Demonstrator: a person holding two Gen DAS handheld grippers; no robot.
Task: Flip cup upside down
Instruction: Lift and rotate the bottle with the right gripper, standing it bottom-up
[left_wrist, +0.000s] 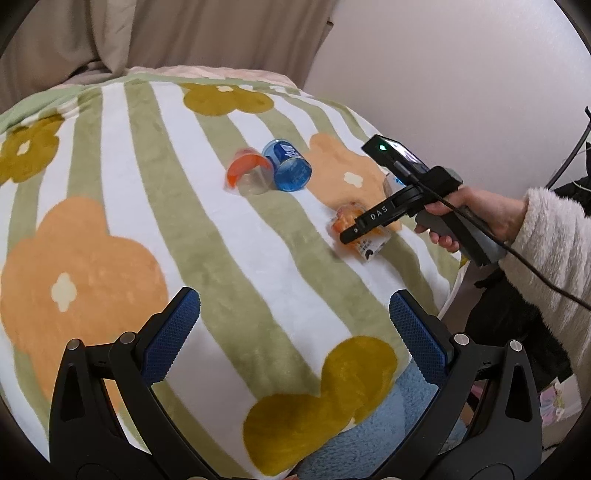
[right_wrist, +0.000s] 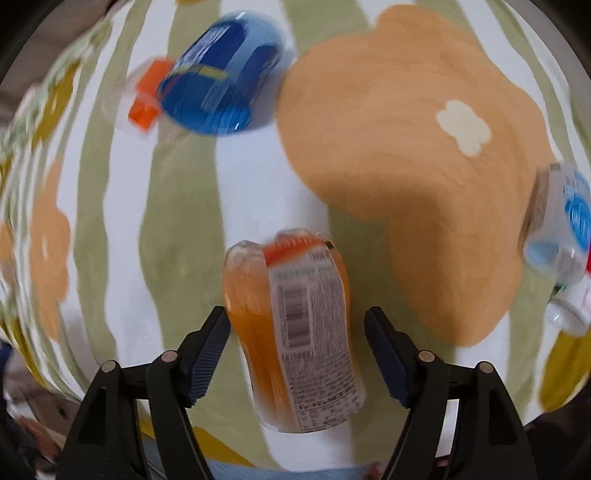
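An orange jelly cup (right_wrist: 295, 332) with a printed label lies on its side on the striped blanket (right_wrist: 177, 206). My right gripper (right_wrist: 297, 347) is open, its fingers on either side of the cup, left pad near its side, right pad apart. In the left wrist view the same cup (left_wrist: 360, 232) lies under the right gripper's finger (left_wrist: 369, 221). My left gripper (left_wrist: 293, 321) is open and empty, above the near part of the blanket.
A blue cup (left_wrist: 288, 166) and a clear cup with an orange band (left_wrist: 249, 173) lie on their sides further back; they also show in the right wrist view, the blue cup (right_wrist: 221, 74) foremost. A white and blue cup (right_wrist: 561, 236) lies at the right edge. A wall (left_wrist: 461, 74) stands behind.
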